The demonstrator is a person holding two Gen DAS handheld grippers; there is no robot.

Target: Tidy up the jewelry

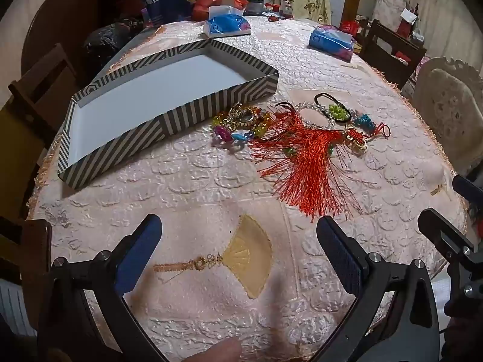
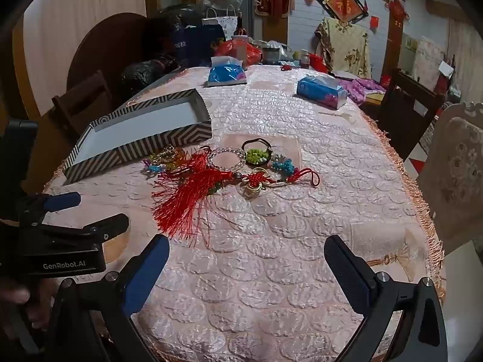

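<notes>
Jewelry heap beside striped tray on pink tablecloth

Near: left gripper (image 1: 238,244) and right gripper (image 2: 246,259), both spread wide, holding nothing, above the cloth (image 2: 271,271). Middle: red tassel (image 2: 184,202) nearest, then clear bead bracelet (image 2: 228,160), black hair tie (image 2: 256,147) with green beads, blue beads at right; tray (image 1: 193,113) just left, unfilled. Far: two tissue packs (image 2: 226,74)

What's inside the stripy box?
Nothing that shows: the stripy box has a bare white bottom in both views. Its near wall hides a thin strip of the floor. The jewelry pile lies outside, beside it.
</notes>
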